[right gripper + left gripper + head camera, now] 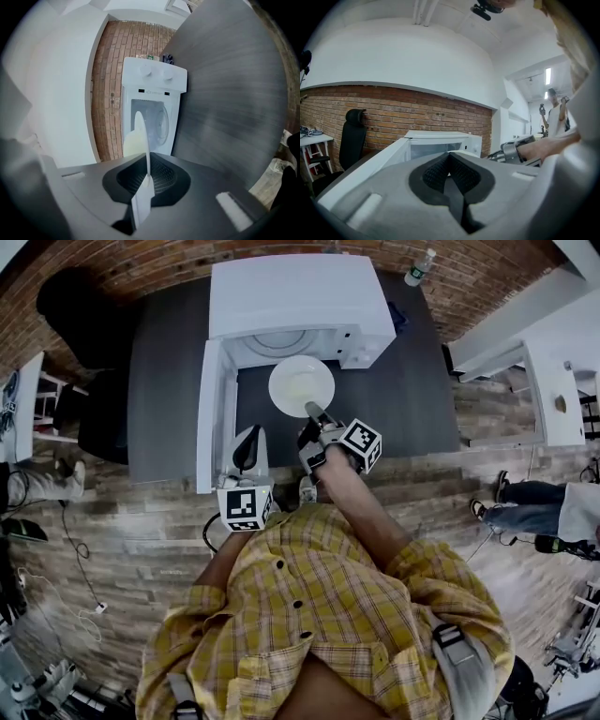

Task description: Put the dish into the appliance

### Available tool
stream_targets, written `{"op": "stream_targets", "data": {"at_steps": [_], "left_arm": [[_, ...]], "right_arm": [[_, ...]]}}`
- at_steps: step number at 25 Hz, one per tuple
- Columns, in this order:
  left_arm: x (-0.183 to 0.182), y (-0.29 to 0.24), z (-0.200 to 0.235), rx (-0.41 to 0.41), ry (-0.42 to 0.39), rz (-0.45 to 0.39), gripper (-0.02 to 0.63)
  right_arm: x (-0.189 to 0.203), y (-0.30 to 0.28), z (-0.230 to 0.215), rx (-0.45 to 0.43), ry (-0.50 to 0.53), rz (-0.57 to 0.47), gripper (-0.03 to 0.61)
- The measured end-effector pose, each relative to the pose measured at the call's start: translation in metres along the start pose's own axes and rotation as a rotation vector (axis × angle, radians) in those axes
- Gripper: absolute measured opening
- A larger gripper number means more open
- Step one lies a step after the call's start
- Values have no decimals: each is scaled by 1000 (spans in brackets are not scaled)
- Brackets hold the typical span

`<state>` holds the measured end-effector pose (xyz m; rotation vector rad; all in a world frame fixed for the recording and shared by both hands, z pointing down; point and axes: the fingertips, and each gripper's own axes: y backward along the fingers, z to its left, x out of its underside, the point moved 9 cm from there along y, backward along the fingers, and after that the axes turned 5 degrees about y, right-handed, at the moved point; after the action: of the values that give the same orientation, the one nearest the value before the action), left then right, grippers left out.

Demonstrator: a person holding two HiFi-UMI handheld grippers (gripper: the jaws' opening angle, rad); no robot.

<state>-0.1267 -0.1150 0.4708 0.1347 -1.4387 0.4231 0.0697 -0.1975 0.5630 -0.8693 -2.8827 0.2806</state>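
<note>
**Dish at the doorway, carry-in next**

My right gripper (147, 182) is pinched tight on the near rim of the dish (301, 384), a white plate (seen edge-on in that gripper's own view). The plate hangs just in front of the microwave (300, 296), facing its open cavity but not yet inside. I judge this to be the carry-in: next I push forward over the turntable (279, 341) and lower. My left gripper (246, 450), jaws pressed together on nothing, waits beside the microwave's swung-open door (208, 409).

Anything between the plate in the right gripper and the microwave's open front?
Nothing. In the head view the plate is just short of the open microwave, with only dark table around it. The right gripper view shows the opening unobstructed behind it.
</note>
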Motion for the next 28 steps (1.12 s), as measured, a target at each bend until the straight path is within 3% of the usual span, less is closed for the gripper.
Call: {"op": "stream_targets", "data": {"at_steps": [28], "left_arm": [[7,-31,9,-29,0,38,-2]], "right_arm": [[-54,-120,-41,54,2,-7,17]]}}
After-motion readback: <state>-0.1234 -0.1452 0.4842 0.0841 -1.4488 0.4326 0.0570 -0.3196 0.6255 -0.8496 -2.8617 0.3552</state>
